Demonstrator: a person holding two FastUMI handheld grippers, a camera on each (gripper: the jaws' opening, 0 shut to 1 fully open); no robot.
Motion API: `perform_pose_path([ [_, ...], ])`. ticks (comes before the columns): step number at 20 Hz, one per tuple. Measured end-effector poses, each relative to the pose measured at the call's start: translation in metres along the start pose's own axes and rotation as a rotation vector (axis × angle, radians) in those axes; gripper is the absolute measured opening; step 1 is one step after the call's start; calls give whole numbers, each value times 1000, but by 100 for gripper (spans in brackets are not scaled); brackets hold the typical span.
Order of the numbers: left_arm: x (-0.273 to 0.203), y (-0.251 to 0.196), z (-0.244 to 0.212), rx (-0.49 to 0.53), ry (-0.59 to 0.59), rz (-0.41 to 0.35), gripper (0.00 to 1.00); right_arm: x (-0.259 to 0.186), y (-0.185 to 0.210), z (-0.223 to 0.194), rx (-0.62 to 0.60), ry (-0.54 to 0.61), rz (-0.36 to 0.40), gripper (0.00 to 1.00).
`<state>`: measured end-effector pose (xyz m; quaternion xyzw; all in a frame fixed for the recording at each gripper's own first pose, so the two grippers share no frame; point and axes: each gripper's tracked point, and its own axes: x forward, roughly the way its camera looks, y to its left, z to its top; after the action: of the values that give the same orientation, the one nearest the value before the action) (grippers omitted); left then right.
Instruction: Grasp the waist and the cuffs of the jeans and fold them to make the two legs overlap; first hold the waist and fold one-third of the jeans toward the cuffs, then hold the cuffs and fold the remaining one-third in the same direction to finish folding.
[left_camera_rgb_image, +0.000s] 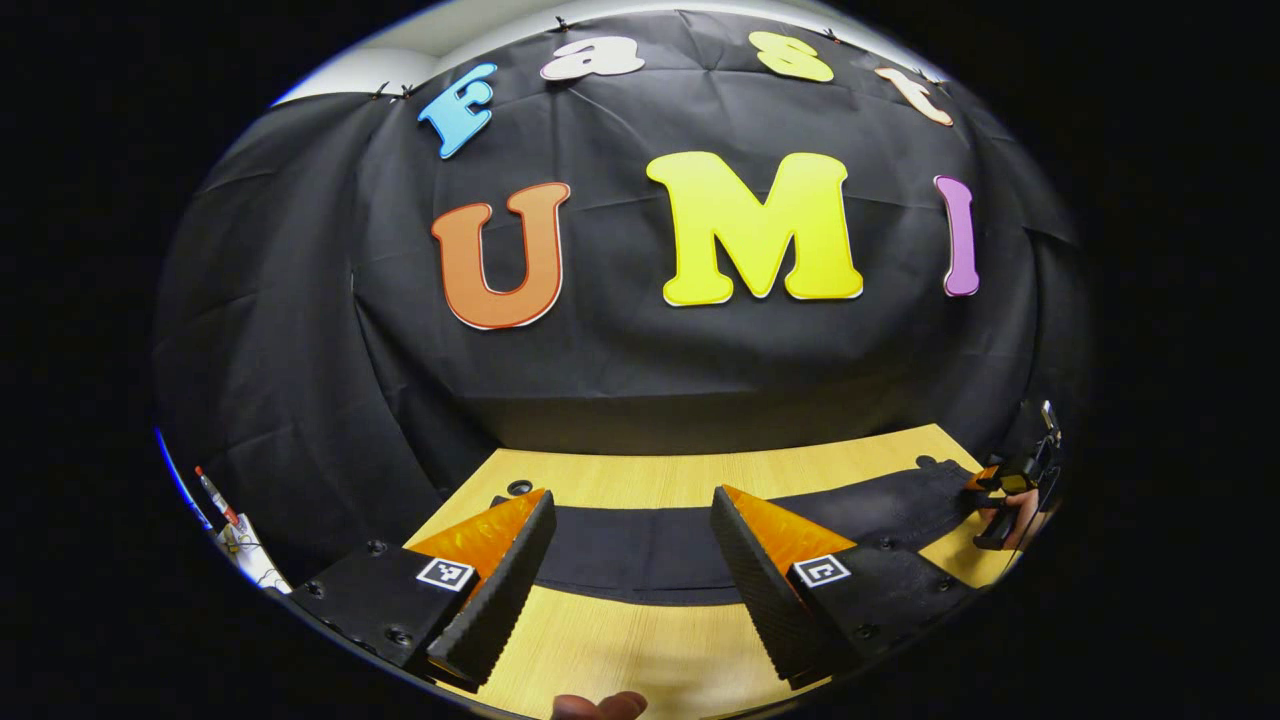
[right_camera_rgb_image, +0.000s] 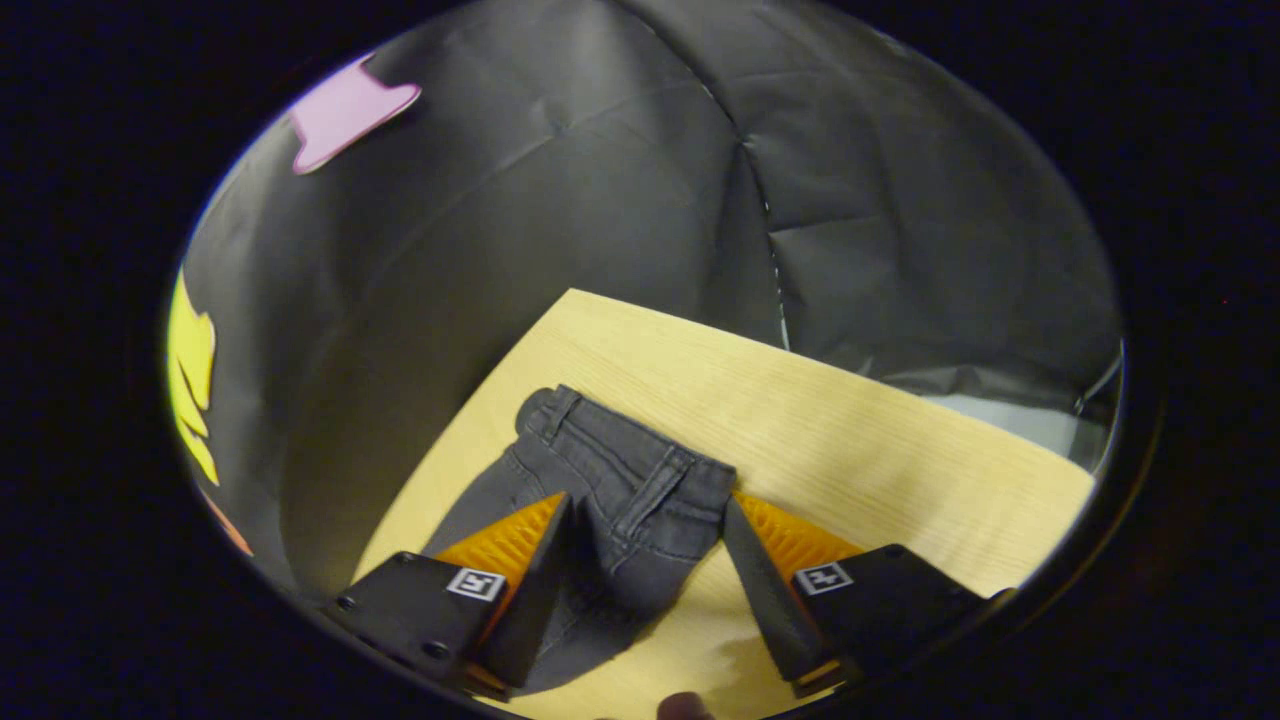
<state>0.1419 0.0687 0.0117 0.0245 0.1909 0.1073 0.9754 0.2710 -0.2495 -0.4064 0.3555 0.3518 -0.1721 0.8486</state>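
Here, dark jeans (left_camera_rgb_image: 640, 550) lie stretched flat across the wooden table (left_camera_rgb_image: 620, 640).
The left gripper (left_camera_rgb_image: 630, 560) hangs above the legs with jaws spread; the right gripper (right_camera_rgb_image: 645, 570) hovers over the waist (right_camera_rgb_image: 640, 470), jaws also spread, clasping nothing. In the left gripper view a hand (left_camera_rgb_image: 1015, 515) shows beside the jeans' far end.

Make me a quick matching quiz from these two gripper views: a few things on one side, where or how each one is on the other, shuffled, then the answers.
Things:
1. jeans
2. left gripper
3. right gripper
4. table

States:
A. open, over the legs of the jeans
B. bare light wood
C. lying flat, dark
D. open, around the waist end

Pairs: 1-C, 2-A, 3-D, 4-B
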Motion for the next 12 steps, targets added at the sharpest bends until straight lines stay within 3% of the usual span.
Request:
perform_pose_path([
  [1, 0, -1, 0, -9, 1, 3, 99, 0, -2, 1, -26, -2, -10, 73],
  [2, -1, -1, 0, -12, 2, 7, 99, 3, -6, -2, -38, 4, -15, 70],
  [5, 0, 4, -1, -20, 5, 18, 100, 1, -1, -4, -14, 55, 10, 35],
  [6, 0, 7, -3, -23, 6, 24, 99, -2, 0, 0, -26, 56, 12, 34],
  [8, -1, 14, -4, -40, 6, 30, 100, -14, 7, 9, -79, 43, 33, 18],
  [9, -2, 20, -5, -46, 5, 37, 100, -26, 15, 16, -108, 19, 55, 18],
  [12, -5, 41, -12, -66, 2, 56, 100, -63, 48, 29, -238, -63, 99, 4],
])
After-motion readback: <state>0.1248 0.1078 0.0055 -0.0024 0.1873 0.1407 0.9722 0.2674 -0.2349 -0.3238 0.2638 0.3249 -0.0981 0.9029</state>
